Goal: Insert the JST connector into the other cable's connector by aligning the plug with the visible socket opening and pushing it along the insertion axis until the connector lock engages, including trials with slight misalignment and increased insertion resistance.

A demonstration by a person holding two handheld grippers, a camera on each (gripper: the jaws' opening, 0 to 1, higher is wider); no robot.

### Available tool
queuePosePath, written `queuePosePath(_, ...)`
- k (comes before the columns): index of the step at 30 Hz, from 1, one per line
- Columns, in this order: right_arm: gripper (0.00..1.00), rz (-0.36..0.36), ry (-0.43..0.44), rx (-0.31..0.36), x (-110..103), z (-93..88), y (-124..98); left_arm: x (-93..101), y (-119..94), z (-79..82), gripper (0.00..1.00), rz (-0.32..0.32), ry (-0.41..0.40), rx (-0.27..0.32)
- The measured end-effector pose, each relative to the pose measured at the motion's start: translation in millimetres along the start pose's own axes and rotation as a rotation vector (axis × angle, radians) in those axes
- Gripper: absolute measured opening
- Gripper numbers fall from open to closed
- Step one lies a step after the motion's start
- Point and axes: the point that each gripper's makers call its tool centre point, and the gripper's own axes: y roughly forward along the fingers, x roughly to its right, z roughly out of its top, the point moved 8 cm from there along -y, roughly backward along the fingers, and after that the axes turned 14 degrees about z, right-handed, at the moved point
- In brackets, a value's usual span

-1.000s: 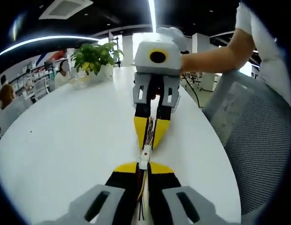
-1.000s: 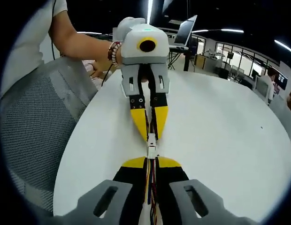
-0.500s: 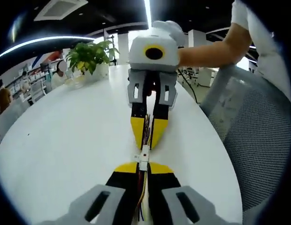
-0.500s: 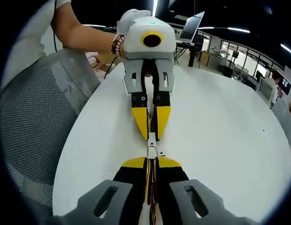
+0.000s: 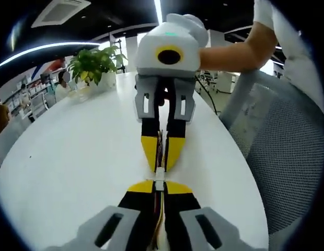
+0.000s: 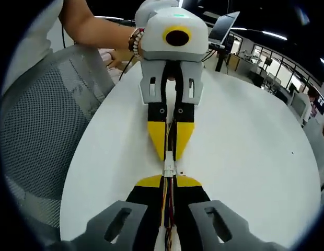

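Two yellow-tipped grippers face each other tip to tip above a white round table (image 5: 73, 157). In the left gripper view my left gripper (image 5: 159, 185) is shut on a multicolour cable whose white JST connector (image 5: 159, 178) pokes out past its tips. The right gripper (image 5: 161, 168) comes from above, shut on its own cable, tips almost touching mine. In the right gripper view my right gripper (image 6: 169, 181) holds its cable, the white connectors (image 6: 169, 170) meet in the short gap, and the left gripper (image 6: 170, 158) is opposite. Whether the connectors are locked together I cannot tell.
A grey mesh chair (image 5: 277, 157) stands at the table's edge, also the mesh chair (image 6: 42, 136) in the right gripper view. A potted plant (image 5: 91, 65) sits at the table's far side. A person's arm (image 5: 235, 52) holds the other gripper. A laptop (image 6: 224, 29) stands beyond.
The two grippers have come closer together; the gap between their tips has shrunk and less of the white connectors shows between them. The opposite gripper looms larger in both views.
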Motion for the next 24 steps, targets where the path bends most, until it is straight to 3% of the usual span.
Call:
queuePosePath(8,0.03,0.005,0.022,0.011,-0.2,0.5,0.2,1.1,0.1,0.9,0.00,-0.003,0.000,0.003)
queuePosePath(24,0.03,-0.032,0.039,0.096,3.7,-0.5,-11.0,-6.0,-3.5,5.1,0.00,0.022,-0.057,0.056)
